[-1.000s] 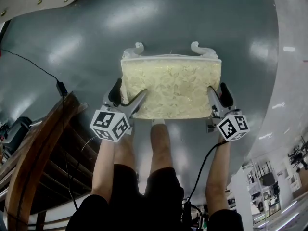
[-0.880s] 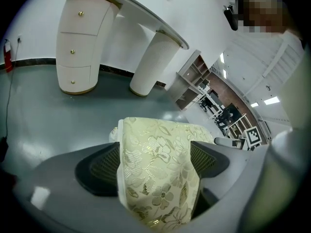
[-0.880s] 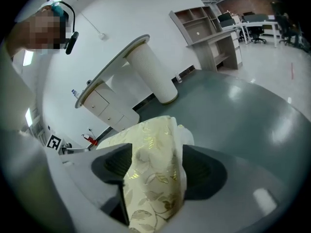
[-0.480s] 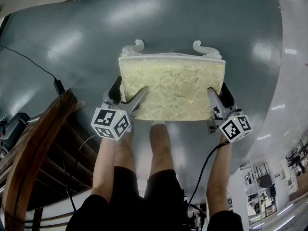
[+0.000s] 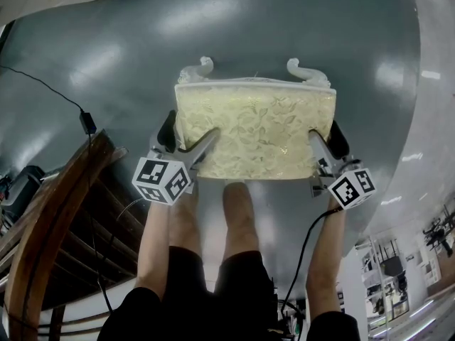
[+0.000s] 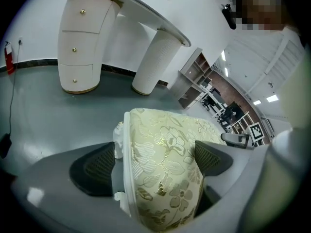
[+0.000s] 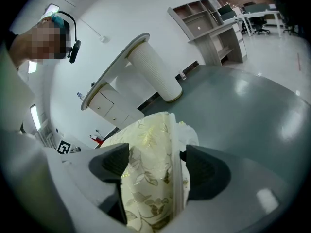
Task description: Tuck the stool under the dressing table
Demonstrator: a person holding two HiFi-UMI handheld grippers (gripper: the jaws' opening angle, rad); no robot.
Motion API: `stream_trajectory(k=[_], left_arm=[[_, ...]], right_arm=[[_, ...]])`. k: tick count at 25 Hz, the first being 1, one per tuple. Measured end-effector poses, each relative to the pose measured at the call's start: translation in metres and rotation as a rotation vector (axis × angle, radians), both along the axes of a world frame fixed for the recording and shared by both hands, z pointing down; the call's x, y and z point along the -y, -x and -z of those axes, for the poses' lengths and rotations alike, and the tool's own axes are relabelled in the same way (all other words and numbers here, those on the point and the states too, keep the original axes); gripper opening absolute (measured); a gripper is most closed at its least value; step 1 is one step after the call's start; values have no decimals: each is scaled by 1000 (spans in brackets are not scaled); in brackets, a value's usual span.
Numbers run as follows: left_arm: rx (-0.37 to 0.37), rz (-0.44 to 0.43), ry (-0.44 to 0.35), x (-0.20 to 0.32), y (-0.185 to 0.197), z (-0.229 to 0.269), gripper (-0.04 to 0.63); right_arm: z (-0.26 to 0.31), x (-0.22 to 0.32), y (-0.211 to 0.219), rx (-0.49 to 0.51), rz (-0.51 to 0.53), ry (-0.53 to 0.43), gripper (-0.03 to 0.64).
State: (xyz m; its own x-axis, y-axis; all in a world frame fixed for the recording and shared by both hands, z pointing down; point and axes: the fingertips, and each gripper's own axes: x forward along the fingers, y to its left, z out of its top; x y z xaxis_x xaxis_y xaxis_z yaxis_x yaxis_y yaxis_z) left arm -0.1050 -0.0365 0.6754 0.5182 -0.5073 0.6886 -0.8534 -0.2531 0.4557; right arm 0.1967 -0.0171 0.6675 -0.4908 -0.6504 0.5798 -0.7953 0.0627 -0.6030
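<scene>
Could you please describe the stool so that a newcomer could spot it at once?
On the grey floor, just ahead of the person's legs, stands the stool. It alone is upholstered: a rectangular cream seat with gold floral brocade on a white frame with curled feet, unlike the plain white dressing table.

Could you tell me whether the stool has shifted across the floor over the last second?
No; the stool sits just as far from the black cable adapter as before.
</scene>
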Motion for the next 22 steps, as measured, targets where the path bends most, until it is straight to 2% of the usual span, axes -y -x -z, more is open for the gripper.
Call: stream_trajectory(k=[8,11,14,22], left_arm=[[-116,48,42,-2,0,-10,545],[-138,47,42,-2,-2,-10,537],[-161,28,43,-2,-6,-8,491],[-180,28,43,-2,-6,-9,488]], right_arm=[[-4,1,1,64,1,-7,359],[-5,1,2,91,4,-6,359],[-6,1,2,116,8,-3,359],[-6,2,3,141,19,-8,359]])
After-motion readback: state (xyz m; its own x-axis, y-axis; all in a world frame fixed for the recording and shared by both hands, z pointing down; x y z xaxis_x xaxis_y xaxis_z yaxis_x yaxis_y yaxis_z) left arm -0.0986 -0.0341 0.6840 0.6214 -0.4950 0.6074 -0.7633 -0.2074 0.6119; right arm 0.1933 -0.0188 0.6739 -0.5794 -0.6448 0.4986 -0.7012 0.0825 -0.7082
